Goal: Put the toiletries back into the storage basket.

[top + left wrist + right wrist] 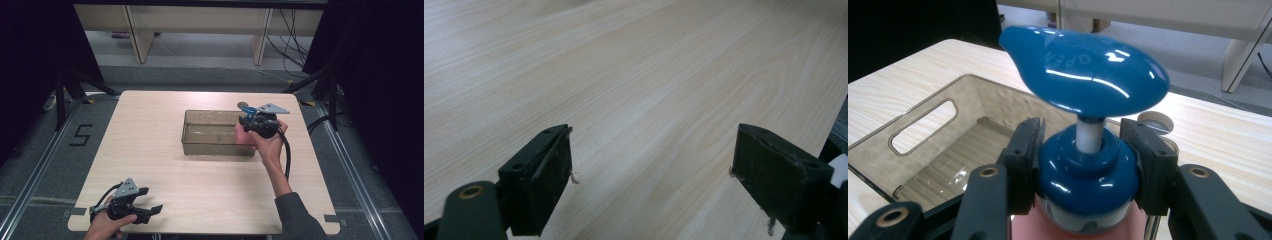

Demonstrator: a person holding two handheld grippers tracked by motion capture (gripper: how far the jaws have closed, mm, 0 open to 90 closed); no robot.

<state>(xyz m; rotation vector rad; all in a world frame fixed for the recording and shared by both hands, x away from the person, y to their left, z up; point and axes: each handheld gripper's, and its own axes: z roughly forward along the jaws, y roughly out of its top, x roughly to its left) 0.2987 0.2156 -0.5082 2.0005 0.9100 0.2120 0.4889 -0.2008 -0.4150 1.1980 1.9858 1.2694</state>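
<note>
Pale wood bench (150,165) mid-frame, grey floor around. Right hand-held gripper (1088,165) clamped on pump bottle (1088,180) beside bin (200,142); left hand-held gripper (651,170) jaws apart, lower left.

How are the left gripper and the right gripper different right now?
The left gripper has its jaws wide apart with nothing between them, while the right gripper is clamped on the blue collar of a pink pump bottle with a blue pump head. The left gripper rests low near the front edge of the light wooden table; the right gripper is held up at the translucent brown plastic bin. Both have two black jaws.
</note>
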